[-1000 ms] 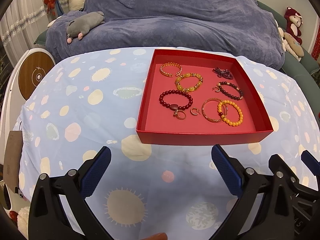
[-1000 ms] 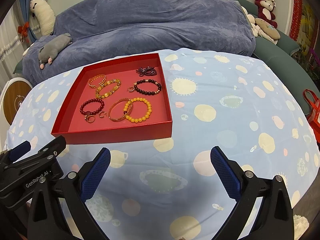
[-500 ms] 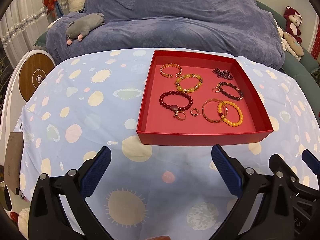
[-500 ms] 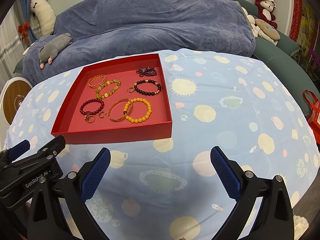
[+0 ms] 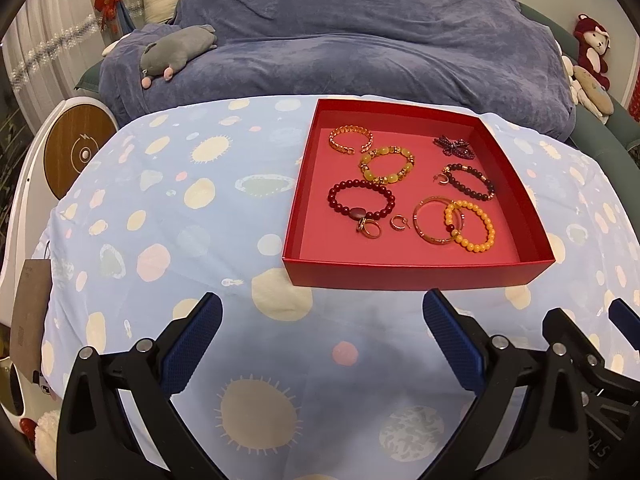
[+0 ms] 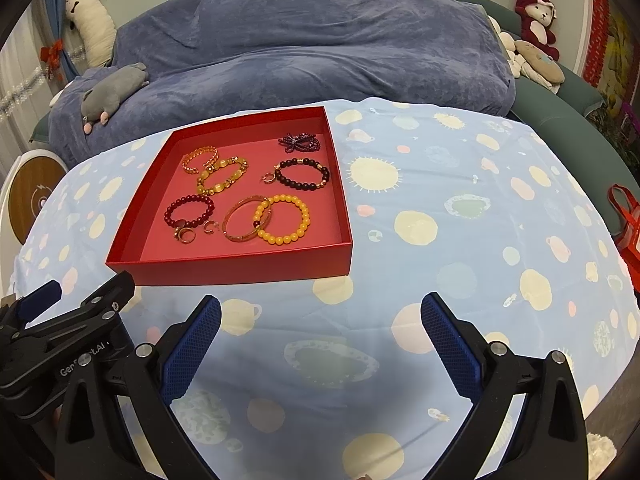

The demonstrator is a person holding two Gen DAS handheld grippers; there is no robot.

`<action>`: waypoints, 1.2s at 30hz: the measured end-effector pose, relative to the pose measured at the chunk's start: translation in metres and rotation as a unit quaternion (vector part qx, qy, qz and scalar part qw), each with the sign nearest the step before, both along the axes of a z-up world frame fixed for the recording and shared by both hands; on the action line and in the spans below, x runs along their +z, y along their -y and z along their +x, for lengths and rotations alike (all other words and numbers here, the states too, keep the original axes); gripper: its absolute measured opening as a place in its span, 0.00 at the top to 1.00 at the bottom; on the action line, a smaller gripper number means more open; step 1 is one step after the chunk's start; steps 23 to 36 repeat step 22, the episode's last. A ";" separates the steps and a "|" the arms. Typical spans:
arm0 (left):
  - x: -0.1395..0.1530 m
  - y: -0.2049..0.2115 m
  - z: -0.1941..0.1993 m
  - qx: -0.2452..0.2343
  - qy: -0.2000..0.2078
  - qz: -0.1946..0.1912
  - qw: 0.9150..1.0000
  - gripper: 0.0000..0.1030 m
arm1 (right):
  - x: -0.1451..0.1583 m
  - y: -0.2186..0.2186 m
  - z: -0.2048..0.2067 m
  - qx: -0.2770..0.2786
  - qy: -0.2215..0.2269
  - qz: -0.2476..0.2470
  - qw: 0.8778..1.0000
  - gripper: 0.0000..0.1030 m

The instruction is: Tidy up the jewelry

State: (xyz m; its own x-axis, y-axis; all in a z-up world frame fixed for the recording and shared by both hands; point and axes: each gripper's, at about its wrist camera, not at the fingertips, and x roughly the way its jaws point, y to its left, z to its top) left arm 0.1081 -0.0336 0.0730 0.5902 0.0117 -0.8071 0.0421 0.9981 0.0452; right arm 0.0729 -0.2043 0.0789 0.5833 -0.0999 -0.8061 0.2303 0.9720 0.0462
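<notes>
A shallow red box (image 5: pixel 416 278) (image 6: pixel 240 272) sits on the table with several bracelets and rings lying in it: a dark red bead bracelet (image 5: pixel 360 200), a yellow bead bracelet (image 5: pixel 470 226) (image 6: pixel 284 220), a gold chain bangle (image 5: pixel 351 139), a black bead bracelet (image 5: pixel 470 182) and small rings (image 5: pixel 370 230). My left gripper (image 5: pixel 320 344) is open and empty, hovering above the cloth just in front of the box. My right gripper (image 6: pixel 320 344) is open and empty, in front of the box's right corner.
The table has a light blue cloth with sun and planet prints (image 6: pixel 460 220). A blue-covered sofa (image 5: pixel 360 40) with a grey plush toy (image 5: pixel 176 52) stands behind. A white round device (image 5: pixel 76 152) is at the left; a red bag (image 6: pixel 628 224) at the right.
Both grippers stay open and almost still; the views shift only very slightly. The jewelry in the box has not moved.
</notes>
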 end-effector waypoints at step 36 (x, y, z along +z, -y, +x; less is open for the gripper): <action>-0.003 0.000 -0.001 0.005 -0.006 0.002 1.000 0.07 | 0.000 -0.001 0.000 0.001 0.000 0.000 1.000 0.06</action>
